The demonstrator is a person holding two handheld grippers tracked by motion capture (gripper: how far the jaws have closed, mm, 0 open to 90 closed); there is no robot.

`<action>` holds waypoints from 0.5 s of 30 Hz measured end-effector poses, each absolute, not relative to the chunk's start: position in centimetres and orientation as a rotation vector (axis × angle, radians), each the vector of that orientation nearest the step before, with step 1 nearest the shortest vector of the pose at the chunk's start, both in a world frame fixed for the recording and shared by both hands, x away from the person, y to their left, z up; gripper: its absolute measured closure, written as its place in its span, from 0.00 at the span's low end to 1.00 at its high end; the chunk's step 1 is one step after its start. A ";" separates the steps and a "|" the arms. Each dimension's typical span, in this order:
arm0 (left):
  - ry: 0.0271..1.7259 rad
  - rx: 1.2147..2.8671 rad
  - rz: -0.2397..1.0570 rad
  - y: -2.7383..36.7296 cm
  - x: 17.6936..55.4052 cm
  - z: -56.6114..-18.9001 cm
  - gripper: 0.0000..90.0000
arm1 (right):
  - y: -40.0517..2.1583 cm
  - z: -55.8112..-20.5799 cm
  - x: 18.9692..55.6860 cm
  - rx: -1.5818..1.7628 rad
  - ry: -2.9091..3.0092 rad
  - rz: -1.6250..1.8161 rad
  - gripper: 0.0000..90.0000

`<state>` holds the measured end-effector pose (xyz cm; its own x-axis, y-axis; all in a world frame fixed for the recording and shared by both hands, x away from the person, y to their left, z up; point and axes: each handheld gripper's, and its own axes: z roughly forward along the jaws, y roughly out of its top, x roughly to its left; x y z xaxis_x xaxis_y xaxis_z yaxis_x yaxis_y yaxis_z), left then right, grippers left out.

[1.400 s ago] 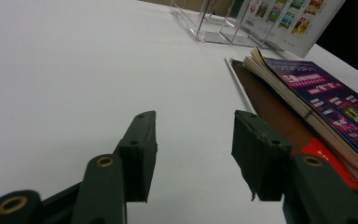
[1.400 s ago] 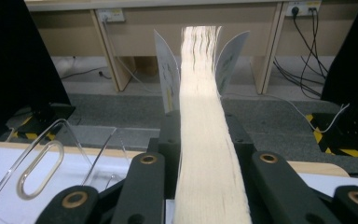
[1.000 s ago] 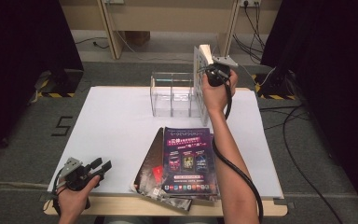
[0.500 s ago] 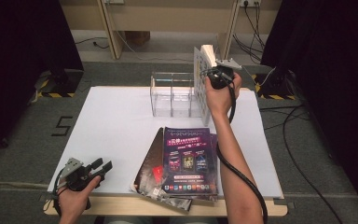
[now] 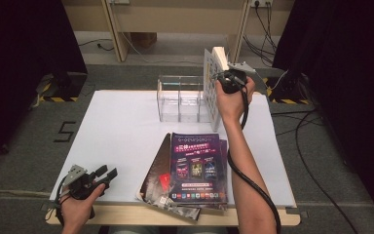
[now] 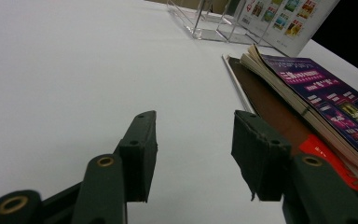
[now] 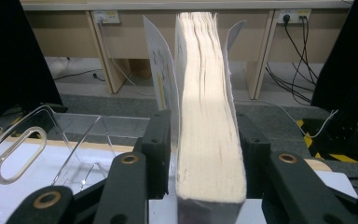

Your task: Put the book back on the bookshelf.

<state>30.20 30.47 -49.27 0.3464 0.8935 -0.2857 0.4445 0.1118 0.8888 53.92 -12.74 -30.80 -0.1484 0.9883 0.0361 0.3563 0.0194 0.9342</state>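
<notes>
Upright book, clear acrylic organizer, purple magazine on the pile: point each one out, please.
upright book (image 7: 209, 135), right gripper view, on its cream page edge.
clear acrylic organizer (image 5: 180, 100), high view, on its front wall.
purple magazine (image 5: 197, 165), high view, on the middle of its cover.

My desk (image 5: 126, 131) is lying white and bare across most of its top, with a wooden edge showing along my near side. A clear acrylic holder (image 5: 182, 97) with several compartments is standing at the far edge, just left of my right tool (image 5: 226, 80). A stack of magazines (image 5: 195, 168) is lying flat near my edge, to the right of my left tool (image 5: 104, 174), the top one showing a purple cover. A thick book (image 5: 214, 92) is standing upright at the holder's right end.
</notes>
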 end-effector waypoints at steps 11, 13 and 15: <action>1.266 1.514 0.511 30.3 30.2 -49.3 0.55 | -13.1 -30.9 53.4 1.416 1.605 1.141 0.69; 1.266 1.516 0.511 30.3 30.2 -49.3 0.55 | -13.1 -30.9 53.3 1.416 1.604 1.143 0.69; 1.264 1.519 0.510 30.3 30.2 -49.3 0.55 | -13.1 -30.7 53.6 1.420 1.618 1.141 0.69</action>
<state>30.18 30.31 -49.29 0.3515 0.8927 -0.2818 0.4471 0.1044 0.8884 53.55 -13.08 -30.74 -0.1630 0.9854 0.0500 0.3779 0.0156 0.9257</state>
